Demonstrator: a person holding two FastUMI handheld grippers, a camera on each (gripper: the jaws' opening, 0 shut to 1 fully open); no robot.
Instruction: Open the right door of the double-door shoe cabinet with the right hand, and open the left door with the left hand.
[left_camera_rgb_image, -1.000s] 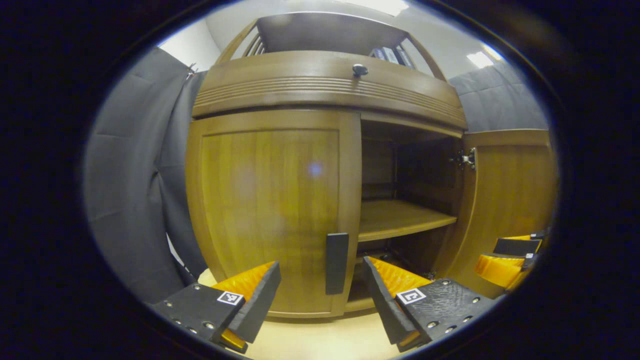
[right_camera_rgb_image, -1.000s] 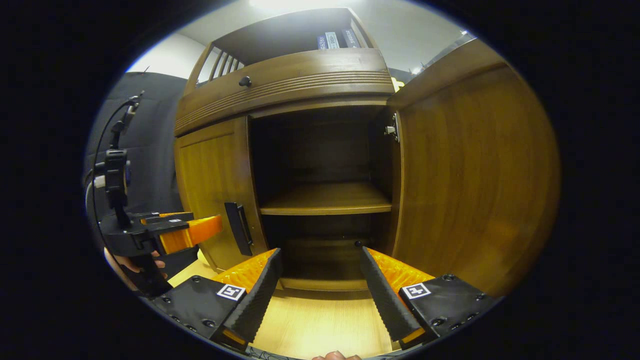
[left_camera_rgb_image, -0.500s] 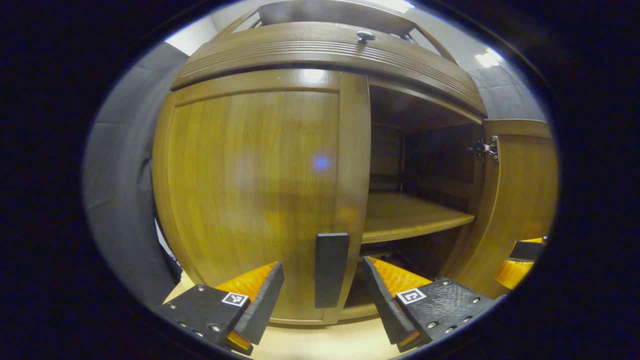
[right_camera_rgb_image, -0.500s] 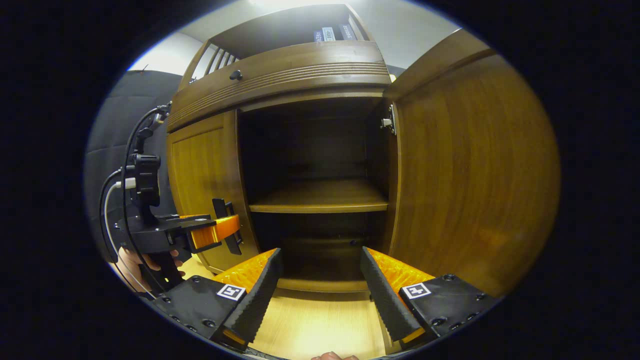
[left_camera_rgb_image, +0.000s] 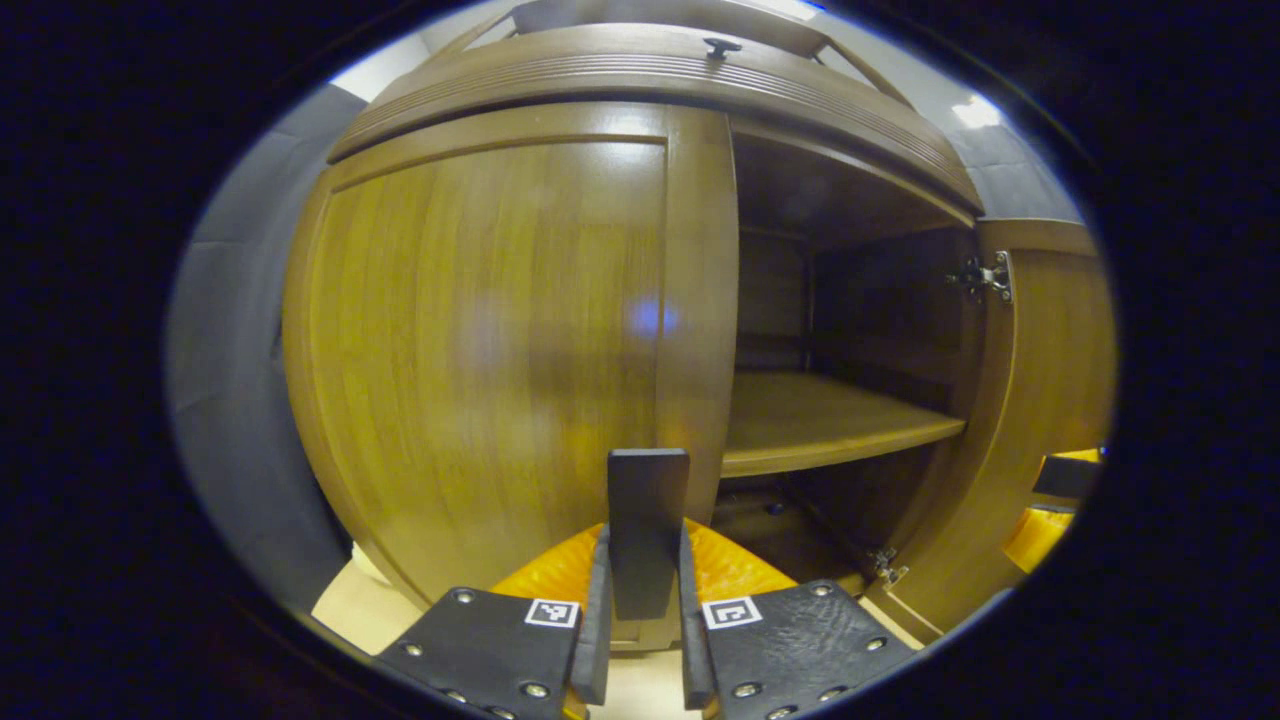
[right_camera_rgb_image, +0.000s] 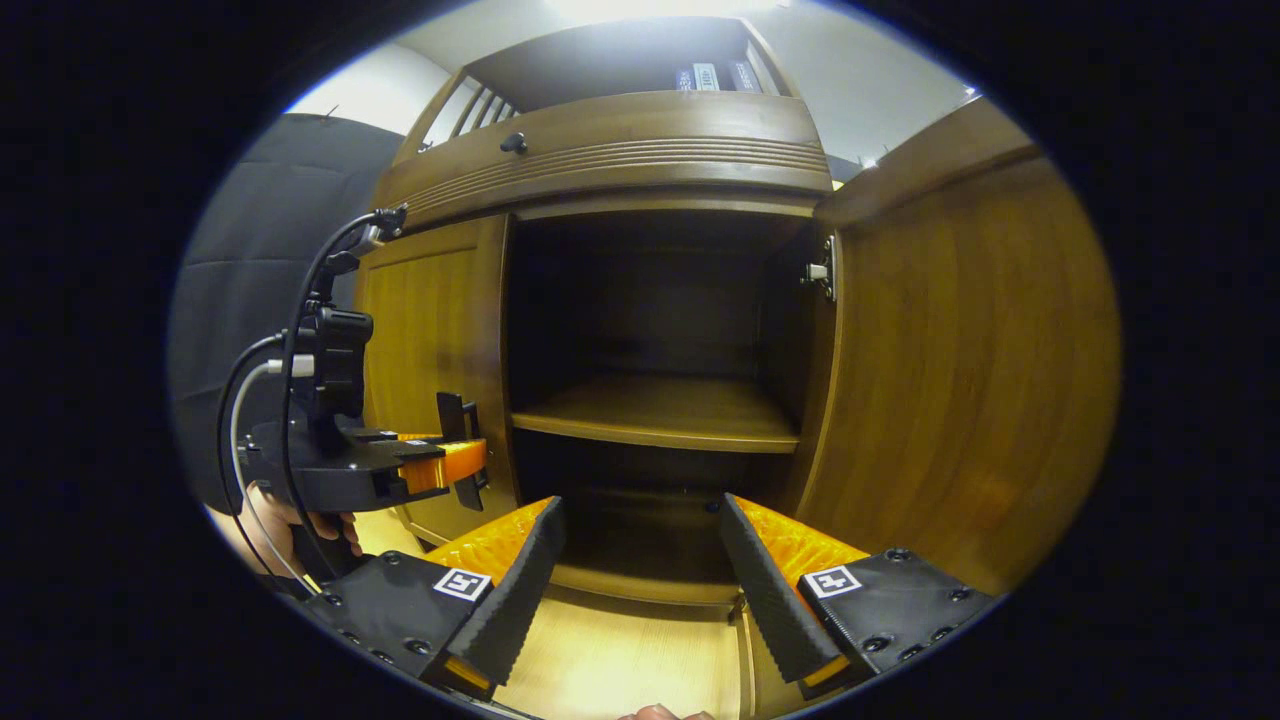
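Since half a second ago the left gripper (left_camera_rgb_image: 640, 640) has clamped both fingers on the dark upright bar handle (left_camera_rgb_image: 646, 530) of the closed brown wooden left door (left_camera_rgb_image: 480, 340); the right gripper (right_camera_rgb_image: 640, 590) hangs spread and empty before the open brown wooden right door (right_camera_rgb_image: 960, 370), leaving only the pull.

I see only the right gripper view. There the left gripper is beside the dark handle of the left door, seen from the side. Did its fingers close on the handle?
Observer: Yes. In the left gripper view the left gripper is shut on the handle, with one finger pressing each side.
Operator: Which part of the handle do they hold?
Observer: The lower part. The handle's top stands above the fingertips.
Operator: Is the left door open yet?
Observer: No. The left door lies flush with the cabinet front, so pulling seems to be the next move.
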